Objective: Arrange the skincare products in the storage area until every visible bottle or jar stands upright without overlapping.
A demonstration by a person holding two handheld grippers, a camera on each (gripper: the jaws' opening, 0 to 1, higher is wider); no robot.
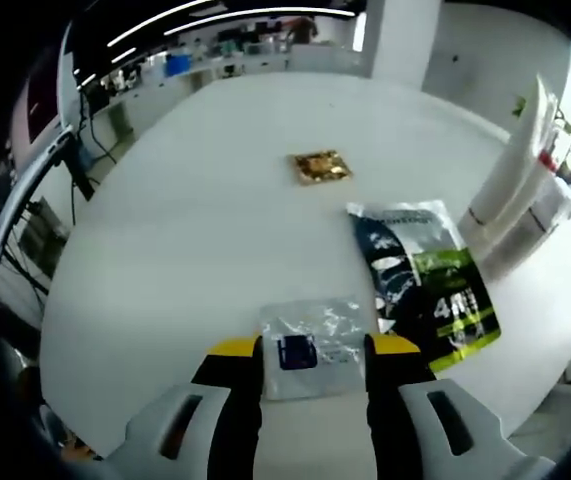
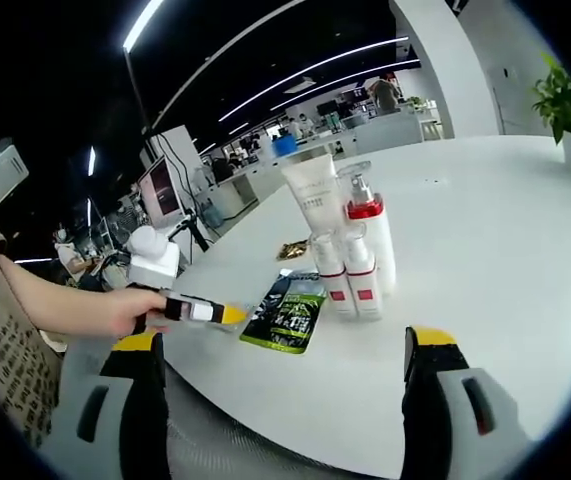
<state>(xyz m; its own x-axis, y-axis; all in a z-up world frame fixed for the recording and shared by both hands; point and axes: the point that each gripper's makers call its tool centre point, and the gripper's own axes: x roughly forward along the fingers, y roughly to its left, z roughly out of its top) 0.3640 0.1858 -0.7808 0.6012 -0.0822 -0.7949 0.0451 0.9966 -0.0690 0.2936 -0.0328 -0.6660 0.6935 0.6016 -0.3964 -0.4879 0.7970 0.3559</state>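
On a round white table [image 1: 185, 230], the left gripper [image 1: 313, 350] hovers with its yellow-tipped jaws apart and empty, straddling a clear flat plastic sachet with a dark blue label [image 1: 310, 348]. Beside the sachet lies a black-and-green foil pouch [image 1: 427, 285]; farther off, well apart, sits a small gold wrapper [image 1: 321, 167]. In the right gripper view, the right gripper [image 2: 290, 345] is also open and holds nothing — ahead stand a white upside-down tube [image 2: 314, 195], a white pump bottle with a red collar [image 2: 370, 235] and two small white bottles with red labels [image 2: 346, 275], all upright and close together. Judging by this, the bottles look arranged; the flat sachet seems next, calling for a low, careful pinch
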